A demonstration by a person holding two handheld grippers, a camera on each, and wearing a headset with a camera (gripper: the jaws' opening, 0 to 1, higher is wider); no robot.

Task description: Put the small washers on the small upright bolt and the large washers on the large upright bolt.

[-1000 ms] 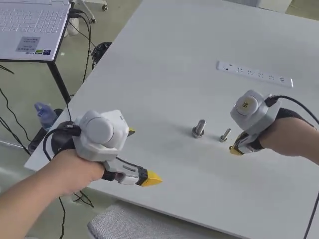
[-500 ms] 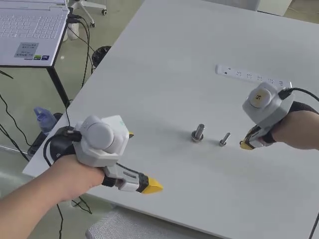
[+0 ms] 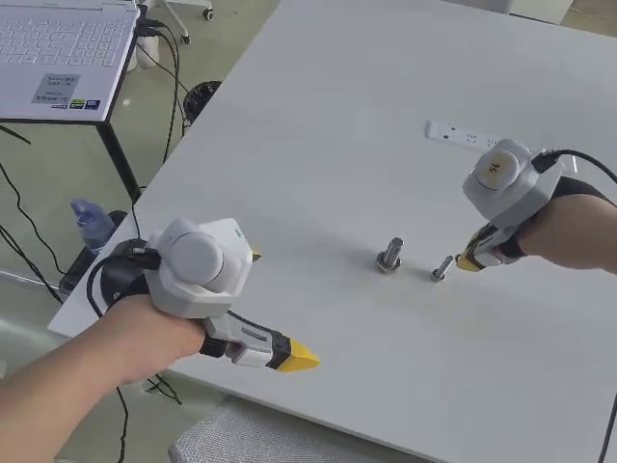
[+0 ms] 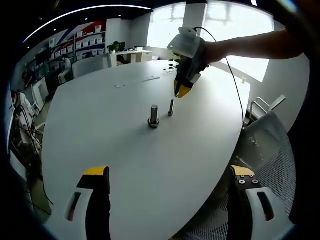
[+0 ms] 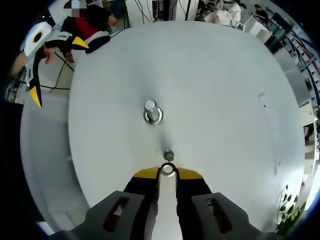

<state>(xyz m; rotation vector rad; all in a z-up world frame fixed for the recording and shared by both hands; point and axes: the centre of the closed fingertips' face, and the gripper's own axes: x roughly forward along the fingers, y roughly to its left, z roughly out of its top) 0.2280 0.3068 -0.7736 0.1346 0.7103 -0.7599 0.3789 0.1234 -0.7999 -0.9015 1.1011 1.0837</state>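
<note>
My right tongs (image 5: 168,173) are closed almost all the way, pinching a small washer (image 5: 168,169) between the yellow tips. In the right gripper view the washer shows as a little metal ring sitting right at the tip gap. It is held just short of the top of the small bolt (image 5: 169,155), close beside it and not threaded over it. From the head view my right tips sit just to the right of that bolt's upper end, slightly above the counter (image 3: 337,116).

The small bolt stands upright on the counter, and the large bolt (image 5: 152,112) stands upright near it, a little farther from my right hand. The large bolt has a wider ring at its foot. I cannot tell whether that is its head or a washer lying there.

My left tongs (image 4: 169,172) are spread wide with nothing between them, hanging over the near edge of the counter, well apart from both bolts. In the left gripper view both bolts stand out ahead of them, with my right tongs coming down from above onto the small one.

A white power strip (image 3: 482,140) lies farther back on the counter. A laptop (image 3: 58,48) sits on a side stand off to the left.
</note>
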